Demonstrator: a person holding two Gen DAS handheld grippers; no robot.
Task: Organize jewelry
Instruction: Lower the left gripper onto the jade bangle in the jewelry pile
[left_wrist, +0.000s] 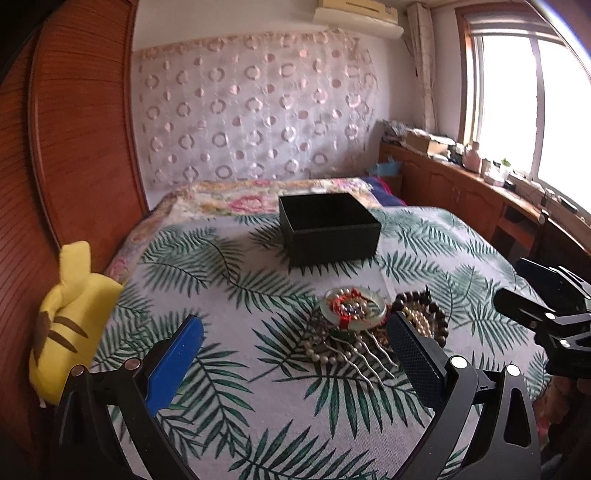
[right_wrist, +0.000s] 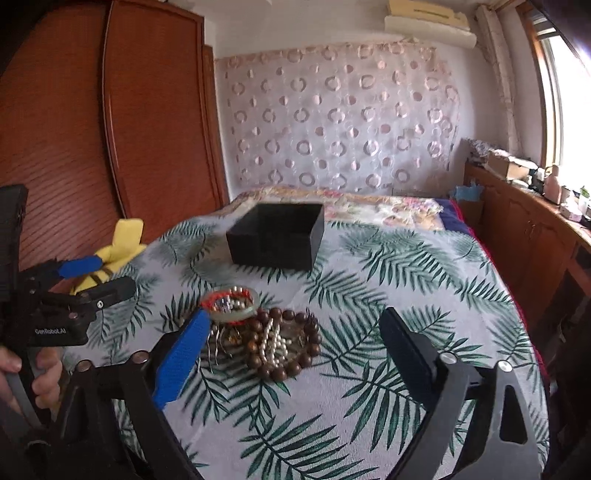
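A pile of jewelry lies on the leaf-print bedspread (left_wrist: 229, 280): a pale jade bangle (left_wrist: 352, 308) with a red cord, a brown wooden bead bracelet (right_wrist: 284, 345), pearl strands (right_wrist: 273, 343) and a metal hair comb (left_wrist: 364, 356). Behind it stands an open black box (left_wrist: 328, 227) (right_wrist: 277, 234). My left gripper (left_wrist: 295, 332) hovers open just in front of the pile, with nothing between its fingers. My right gripper (right_wrist: 295, 332) is open too, its fingers on either side of the bead bracelet, above and short of it. Each gripper shows in the other's view.
A yellow plush toy (left_wrist: 70, 317) lies at the bed's left edge against the wooden wardrobe (left_wrist: 74, 129). A floral quilt (left_wrist: 240, 199) covers the far end of the bed. A cluttered wooden cabinet (left_wrist: 461, 177) runs under the window on the right. A hand (right_wrist: 40, 380) holds the left gripper's handle.
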